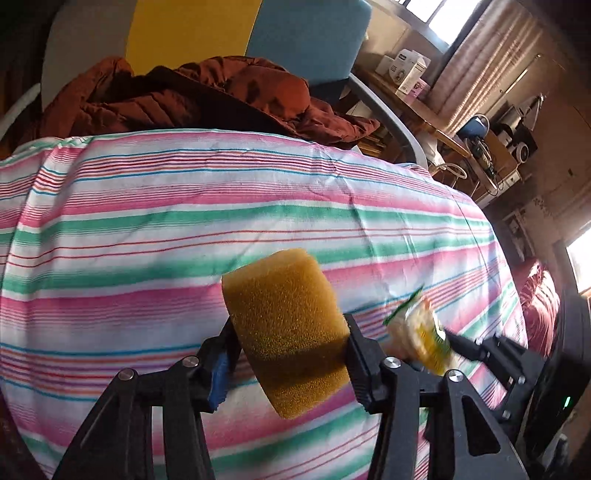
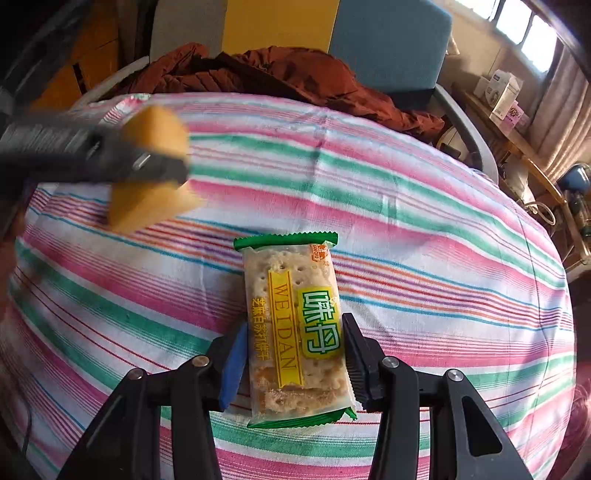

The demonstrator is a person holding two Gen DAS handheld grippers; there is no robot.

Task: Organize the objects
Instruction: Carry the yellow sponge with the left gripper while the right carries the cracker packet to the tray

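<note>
Striped bedding [image 1: 184, 206] in pink, green, white and thin blue lines covers the whole working surface, with a rumpled rust-brown jacket [image 1: 207, 92] heaped along its far edge below grey, yellow and blue panels [image 1: 192, 29]. Over this sheet the left gripper [image 1: 288, 354] is clamped on a yellow sponge [image 1: 284, 332], its two black fingers pressed against the block's opposite sides, the blue pad on the left finger just visible. The sponge sits tilted in the grip and held above the cloth. The right gripper [image 2: 295, 354] is closed on a cracker packet [image 2: 295, 325], a clear wrapper with green crimped ends and a yellow band reading WEIDAN, held lengthwise between the fingers with the far end pointing away. From the right wrist view the printing and the biscuits inside show sharply, while the left gripper and sponge [image 2: 151, 166] appear blurred at upper left. From the left wrist view the packet [image 1: 421, 332] is only a blurred smear at lower right, beside the right gripper's dark fingers. Off the bed's right side stands a wooden shelf [image 1: 424, 110] carrying white boxes [image 1: 406, 70], near a curtain [image 1: 491, 66] and bright windows [image 2: 524, 29].
</note>
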